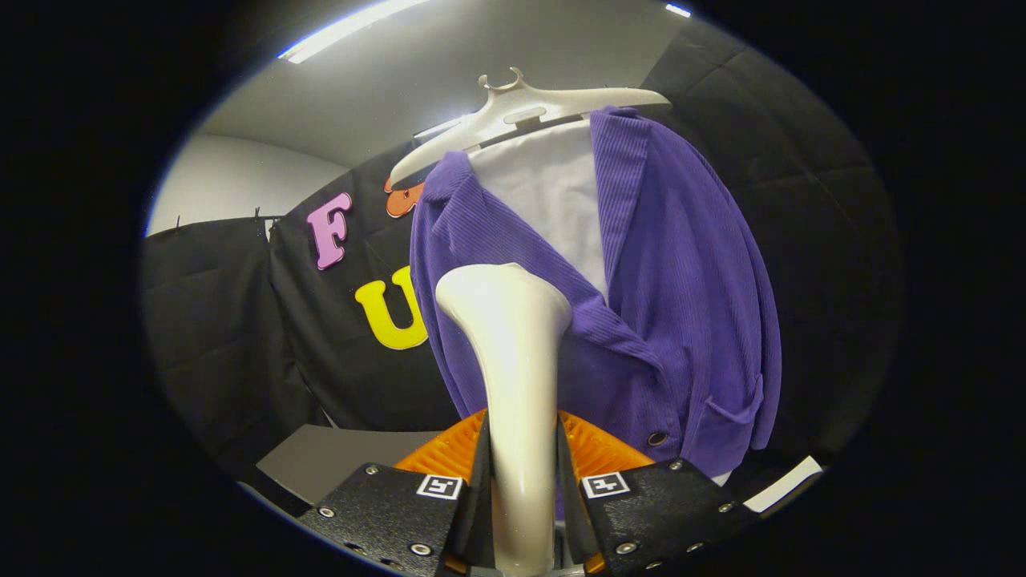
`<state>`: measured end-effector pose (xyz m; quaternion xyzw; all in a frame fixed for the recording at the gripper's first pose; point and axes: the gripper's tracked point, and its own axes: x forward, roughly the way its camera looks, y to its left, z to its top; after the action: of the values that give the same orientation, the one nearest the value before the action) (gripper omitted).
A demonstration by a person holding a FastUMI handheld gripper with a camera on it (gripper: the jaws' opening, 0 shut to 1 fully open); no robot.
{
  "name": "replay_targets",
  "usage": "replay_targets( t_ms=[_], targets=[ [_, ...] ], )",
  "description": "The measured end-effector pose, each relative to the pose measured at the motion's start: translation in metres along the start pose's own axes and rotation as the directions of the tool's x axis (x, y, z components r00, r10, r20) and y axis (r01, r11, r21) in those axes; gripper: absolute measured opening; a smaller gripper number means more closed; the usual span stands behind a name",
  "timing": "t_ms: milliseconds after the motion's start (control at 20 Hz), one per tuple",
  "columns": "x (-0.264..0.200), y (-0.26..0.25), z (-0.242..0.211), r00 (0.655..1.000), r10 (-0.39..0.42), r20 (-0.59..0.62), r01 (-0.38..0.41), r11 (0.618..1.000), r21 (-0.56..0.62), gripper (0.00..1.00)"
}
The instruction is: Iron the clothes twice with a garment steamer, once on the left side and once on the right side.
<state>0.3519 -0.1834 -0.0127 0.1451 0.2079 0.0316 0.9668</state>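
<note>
Gripper (521, 481) at lower centre, both fingers clamped on steamer (513, 353) handle; flared head up against purple cardigan (681, 304), centre-right on hanger (521, 108). Steamer looks rigid, glossy, likely slippery: hold narrow neck. Cardigan soft, will likely sway under pressure.

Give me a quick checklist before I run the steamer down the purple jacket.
1. Grip: gripper fingers clamp the steamer handle from both sides: ok.
2. Steamer head against the purple jacket: contact cannot tell.
3. Head sits on the jacket front panel with the lapel crossing: ok.
4. Jacket hangs on the hanger, though tilted: ok.
5. Steam coming out: cannot tell.
</note>
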Motion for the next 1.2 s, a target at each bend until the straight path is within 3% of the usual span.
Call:
replay_targets(
  t_ms=[500, 800, 1050, 1200],
  targets=[
    [-0.011, -0.042, -0.154, 0.969, -0.101, -0.228, 0.115, 0.992, 0.05, 0.4],
    [-0.025, -0.029, -0.207, 0.967, -0.109, -0.229, 0.116, 0.993, 0.016, 0.4],
    [-0.056, -0.008, -0.255, 0.96, -0.065, -0.273, 0.077, 0.996, 0.035, 0.4],
    [-0.082, -0.002, -0.256, 0.965, -0.058, -0.255, 0.069, 0.997, 0.034, 0.4]
  ],
)
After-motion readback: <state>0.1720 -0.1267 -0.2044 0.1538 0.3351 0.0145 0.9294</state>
